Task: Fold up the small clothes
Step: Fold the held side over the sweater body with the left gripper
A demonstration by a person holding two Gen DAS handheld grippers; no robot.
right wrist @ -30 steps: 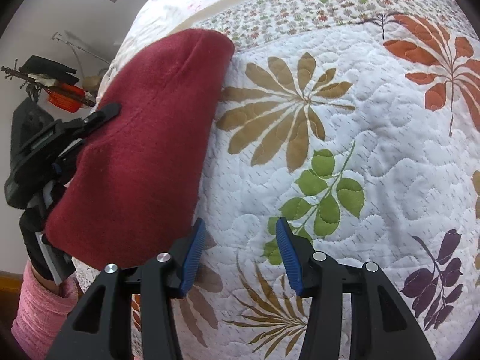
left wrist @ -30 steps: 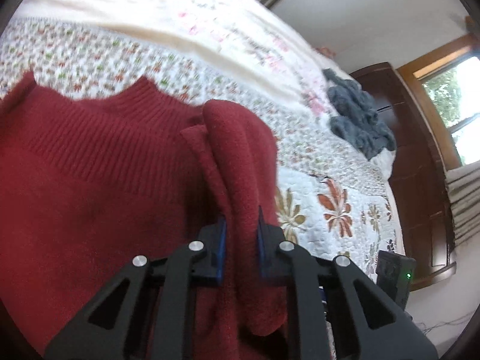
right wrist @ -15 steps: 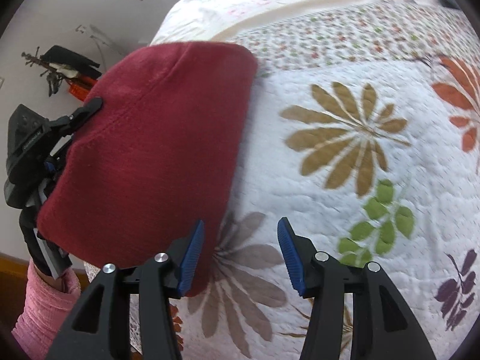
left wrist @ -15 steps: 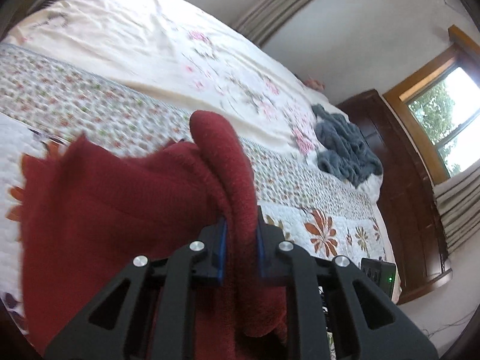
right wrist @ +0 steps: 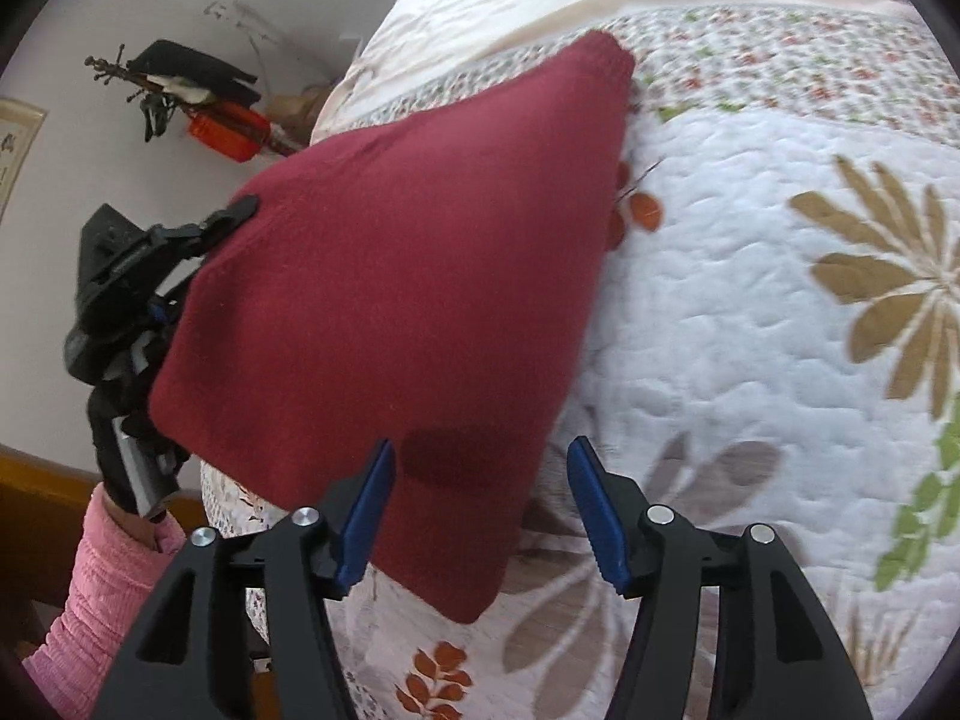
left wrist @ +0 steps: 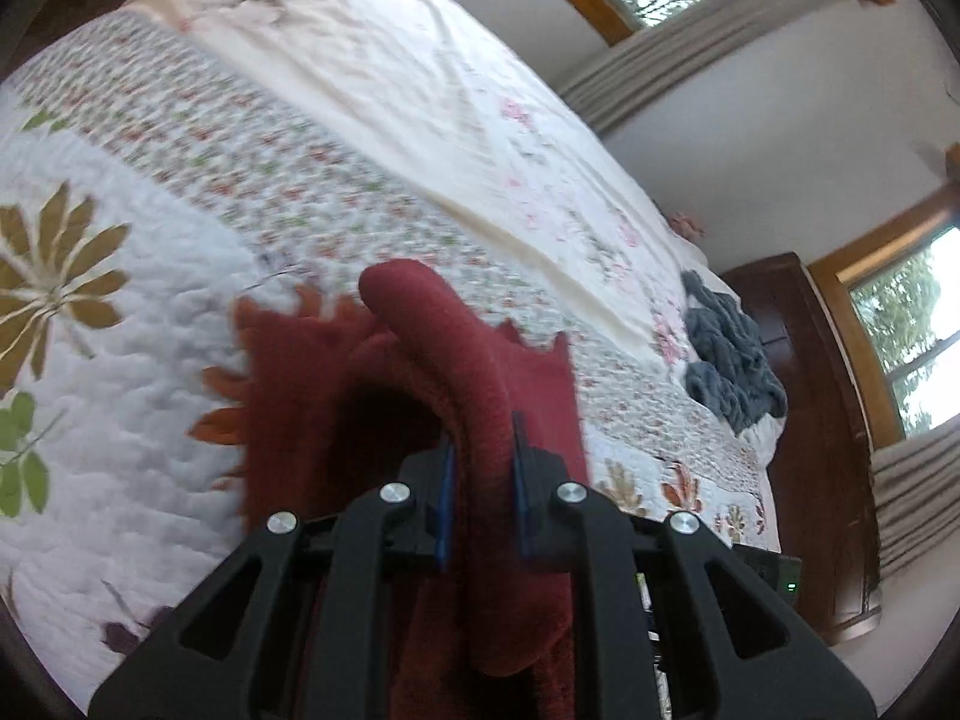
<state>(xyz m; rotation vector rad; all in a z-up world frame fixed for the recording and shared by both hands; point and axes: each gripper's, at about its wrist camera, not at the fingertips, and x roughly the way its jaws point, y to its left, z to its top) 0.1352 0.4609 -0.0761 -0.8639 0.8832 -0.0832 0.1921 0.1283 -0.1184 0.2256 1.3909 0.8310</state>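
Two grippers work over a quilted bed [right wrist: 750, 312], and only one of them has the garment. The left gripper [left wrist: 480, 480] has its fingers closed narrow on a thick fold of the dark red knitted sweater [right wrist: 408, 276], which hangs lifted above the quilt, while its far edge touches the bed near the small-flower band of the cover. The right gripper [right wrist: 480, 504] has its blue fingers wide apart and holds nothing; the lower corner of the sweater hangs between them in the right wrist view, but I cannot tell if they touch it.

In my judgement the fold is half made and the free corner must be caught next. The risk is that the right fingers close on one layer only, so the doubled cloth slides apart. Also the soft knit can slip from the left grip if it is pulled sideways, and the edge resting on the bed can drag and wrinkle. A grey-blue garment [left wrist: 732, 354] lies well apart, at the far right of the bed.
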